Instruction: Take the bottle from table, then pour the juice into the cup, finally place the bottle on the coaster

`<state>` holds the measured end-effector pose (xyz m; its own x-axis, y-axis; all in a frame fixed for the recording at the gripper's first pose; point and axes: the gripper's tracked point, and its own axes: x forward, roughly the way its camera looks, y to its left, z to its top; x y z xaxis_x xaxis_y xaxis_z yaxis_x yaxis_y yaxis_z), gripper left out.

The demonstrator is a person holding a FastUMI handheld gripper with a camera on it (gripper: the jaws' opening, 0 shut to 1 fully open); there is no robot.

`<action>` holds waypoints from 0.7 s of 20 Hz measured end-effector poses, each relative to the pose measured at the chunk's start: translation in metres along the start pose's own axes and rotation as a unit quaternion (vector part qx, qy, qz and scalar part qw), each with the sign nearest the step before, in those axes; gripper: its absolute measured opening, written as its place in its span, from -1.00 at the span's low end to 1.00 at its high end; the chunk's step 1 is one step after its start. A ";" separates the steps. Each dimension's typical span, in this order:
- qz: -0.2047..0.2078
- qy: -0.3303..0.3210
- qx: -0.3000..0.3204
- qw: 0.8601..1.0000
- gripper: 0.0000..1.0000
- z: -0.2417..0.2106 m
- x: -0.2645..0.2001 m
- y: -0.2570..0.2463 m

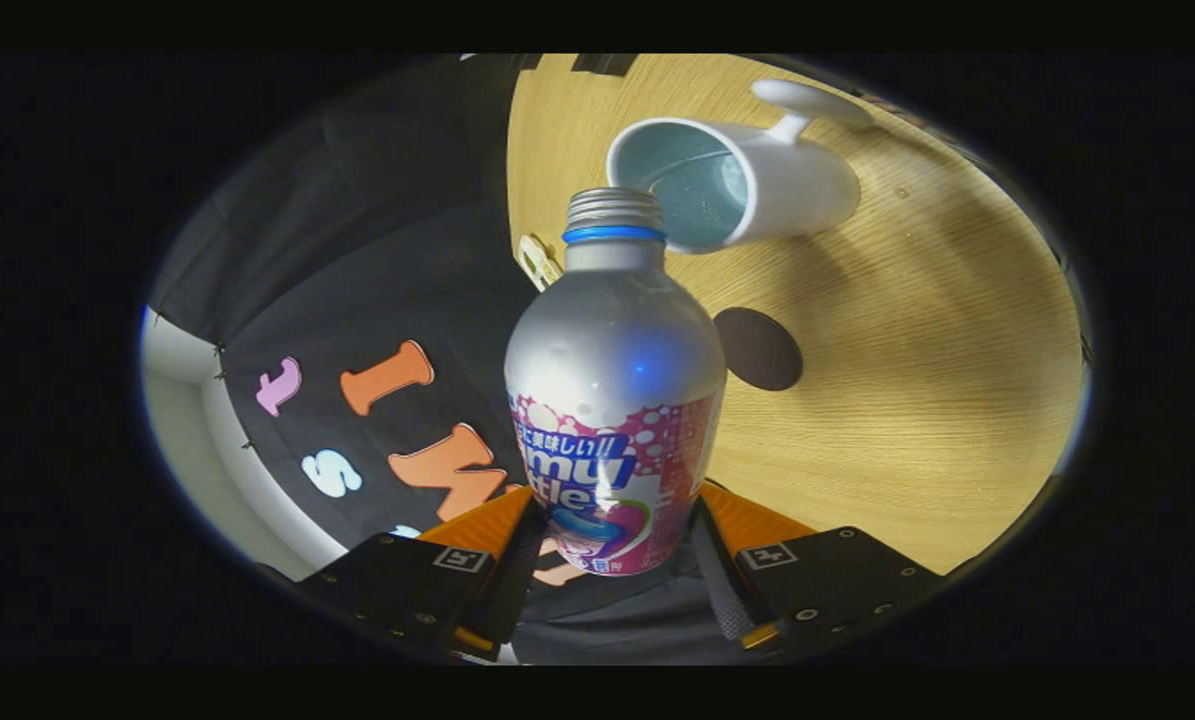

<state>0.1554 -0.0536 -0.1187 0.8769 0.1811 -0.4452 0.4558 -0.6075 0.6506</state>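
hand-held gripper (612,560) rolled sideways, both fingers clamped on bottle (612,400) base

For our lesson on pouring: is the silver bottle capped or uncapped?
Uncapped: the silver metal bottle, gripped by both fingers of the claw, shows bare neck threads above its blue ring, mouth at the white mug's rim.

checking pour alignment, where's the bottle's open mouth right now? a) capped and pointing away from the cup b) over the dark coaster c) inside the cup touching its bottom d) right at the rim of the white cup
d: the bottle, clamped between both fingers of the gripper, has its uncapped mouth at the rim of the white cup, while the dark coaster lies bare beside the bottle's body.
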 end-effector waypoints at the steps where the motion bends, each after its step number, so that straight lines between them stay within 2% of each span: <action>1: 0.000 0.000 0.002 1.000 0.52 -0.001 0.001 0.002; 14: -0.002 0.005 0.022 1.000 0.51 -0.004 -0.001 0.005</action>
<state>0.1575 -0.0535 -0.1121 0.8770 0.1899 -0.4414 0.4514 -0.6407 0.6211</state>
